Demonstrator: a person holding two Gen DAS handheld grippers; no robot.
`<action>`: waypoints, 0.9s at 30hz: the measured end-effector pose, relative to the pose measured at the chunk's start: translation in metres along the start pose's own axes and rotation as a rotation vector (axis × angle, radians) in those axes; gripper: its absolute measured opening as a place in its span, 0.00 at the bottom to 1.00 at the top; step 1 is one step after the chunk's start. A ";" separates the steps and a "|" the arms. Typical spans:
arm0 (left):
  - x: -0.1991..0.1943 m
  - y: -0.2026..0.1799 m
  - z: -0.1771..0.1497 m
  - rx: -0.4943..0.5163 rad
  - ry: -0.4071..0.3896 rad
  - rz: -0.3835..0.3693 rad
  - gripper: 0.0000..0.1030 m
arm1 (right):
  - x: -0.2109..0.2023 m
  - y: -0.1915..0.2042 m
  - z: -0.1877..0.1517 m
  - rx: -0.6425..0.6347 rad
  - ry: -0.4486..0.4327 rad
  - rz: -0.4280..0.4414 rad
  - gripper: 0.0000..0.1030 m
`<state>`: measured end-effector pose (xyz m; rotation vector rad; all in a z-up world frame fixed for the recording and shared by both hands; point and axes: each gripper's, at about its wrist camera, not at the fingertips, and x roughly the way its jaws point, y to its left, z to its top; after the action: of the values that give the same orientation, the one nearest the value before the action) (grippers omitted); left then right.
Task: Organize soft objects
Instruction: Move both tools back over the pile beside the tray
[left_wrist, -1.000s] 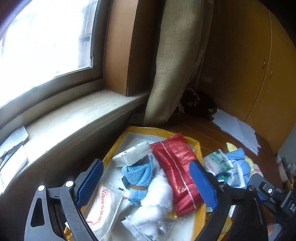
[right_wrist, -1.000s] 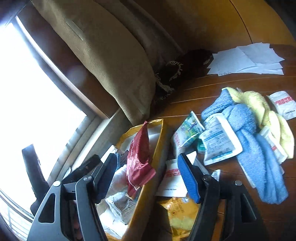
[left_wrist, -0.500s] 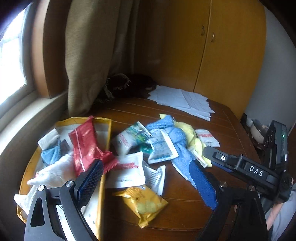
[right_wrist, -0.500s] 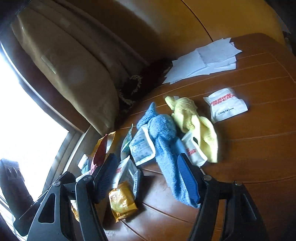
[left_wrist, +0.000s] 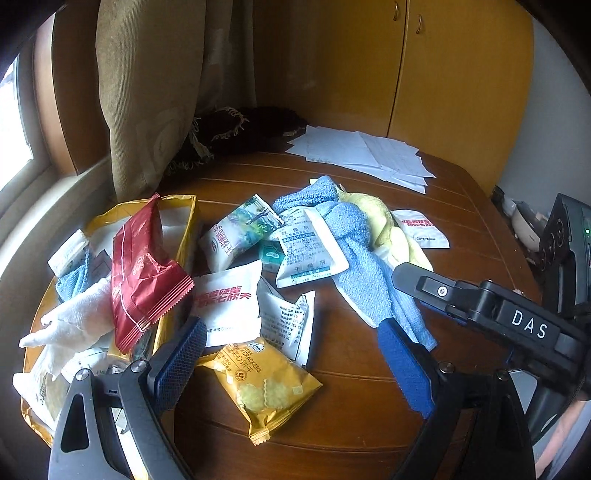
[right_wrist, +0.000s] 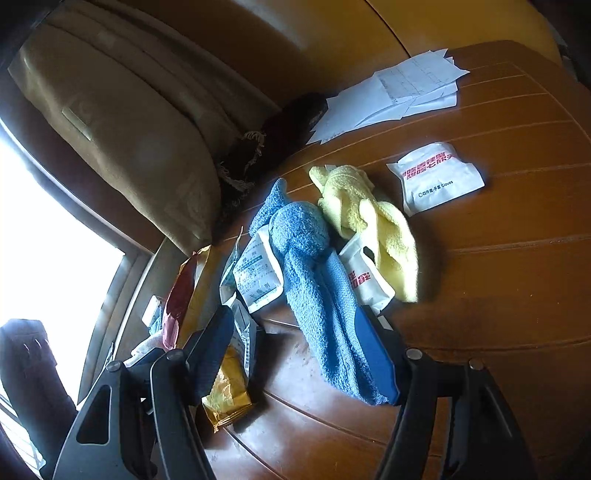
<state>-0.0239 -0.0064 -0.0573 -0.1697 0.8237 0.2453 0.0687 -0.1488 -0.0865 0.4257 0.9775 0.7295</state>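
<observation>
A long blue towel (left_wrist: 354, 254) lies mid-table, tangled with a yellow towel (left_wrist: 386, 225) and several white sachets. My right gripper (right_wrist: 295, 317) hangs open just over the blue towel's (right_wrist: 314, 280) near end, which runs between the jaws beside the right pad without being pinched. My left gripper (left_wrist: 291, 354) is open and empty above a yellow cracker packet (left_wrist: 266, 387). At the left, a yellow tray (left_wrist: 181, 218) holds a red packet (left_wrist: 144, 273), a white towel (left_wrist: 74, 325) and a small blue cloth (left_wrist: 72, 280).
Loose papers (left_wrist: 362, 155) lie at the table's far side before yellow cabinet doors (left_wrist: 443, 74). A beige curtain (left_wrist: 147, 92) and dark fringed cloth (left_wrist: 240, 129) fill the back left corner. A white sachet (right_wrist: 436, 177) lies apart on the wood at the right.
The left wrist view swung from the window and tray round to the table's middle. The right gripper came lower and nearer over the blue towel. Both grippers stayed open.
</observation>
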 end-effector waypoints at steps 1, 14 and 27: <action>0.001 0.000 0.000 0.003 0.004 0.000 0.93 | 0.000 -0.001 0.000 0.005 0.003 -0.001 0.65; 0.008 -0.003 -0.004 0.025 0.028 -0.004 0.93 | 0.005 -0.004 0.001 0.022 0.027 -0.002 0.65; 0.012 -0.008 -0.005 0.038 0.042 -0.005 0.93 | 0.006 -0.006 0.001 0.032 0.031 -0.001 0.65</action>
<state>-0.0172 -0.0132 -0.0694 -0.1416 0.8691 0.2223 0.0741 -0.1480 -0.0933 0.4432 1.0201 0.7224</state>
